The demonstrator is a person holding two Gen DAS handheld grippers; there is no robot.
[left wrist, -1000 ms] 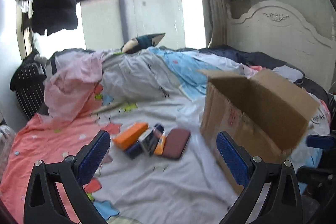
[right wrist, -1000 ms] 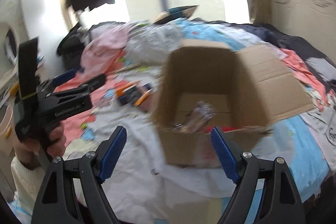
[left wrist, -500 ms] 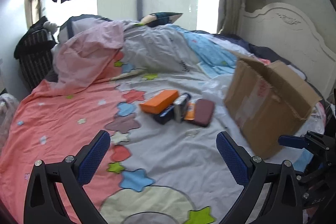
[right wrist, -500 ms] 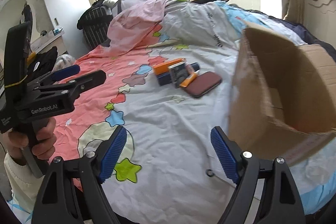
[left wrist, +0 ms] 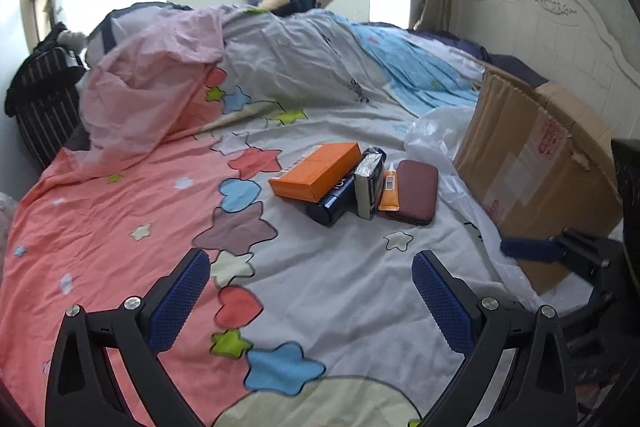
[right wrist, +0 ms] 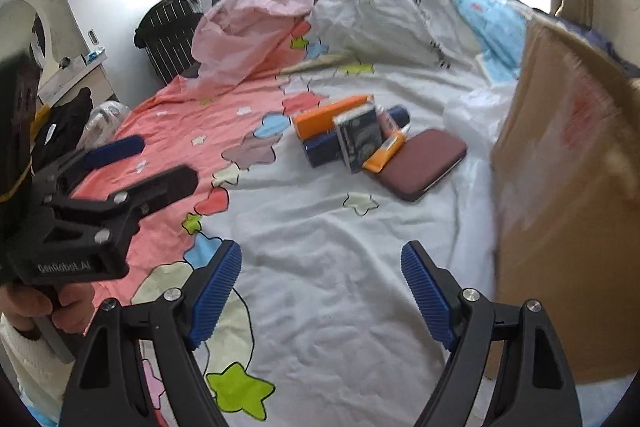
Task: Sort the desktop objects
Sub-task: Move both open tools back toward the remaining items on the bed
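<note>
Bedroom, unmade bed w/ star-print sheet (left wrist: 320, 291) filling most of both views; headboard (left wrist: 560, 39) upper right of left-wrist view, pink cloth (left wrist: 152, 95) heaped upper left.

Objs clustered mid-frame on sheet, touching each other: orange box (left wrist: 316, 171) lying partly on dark blue box (left wrist: 334, 203); grey pack (left wrist: 369, 183) upright just right of them; small orange tube (left wrist: 390, 189) betw. pack and maroon case (left wrist: 414, 191). Case lies flat, rightmost of cluster.

Cardboard box (left wrist: 540, 167) at right edge of frame, apart from cluster, white plastic bag (left wrist: 440, 131) betw. them. Box blurred in right-wrist view, inside not visible.

My left gripper (left wrist: 310, 299) low centre of its frame, jaws wide, nothing betw. pads. My right gripper (right wrist: 320, 291) same: wide, empty, above bare sheet, short of cluster. Left gripper also seen at left edge of right-wrist view, hand (right wrist: 44, 307) on grip.
</note>
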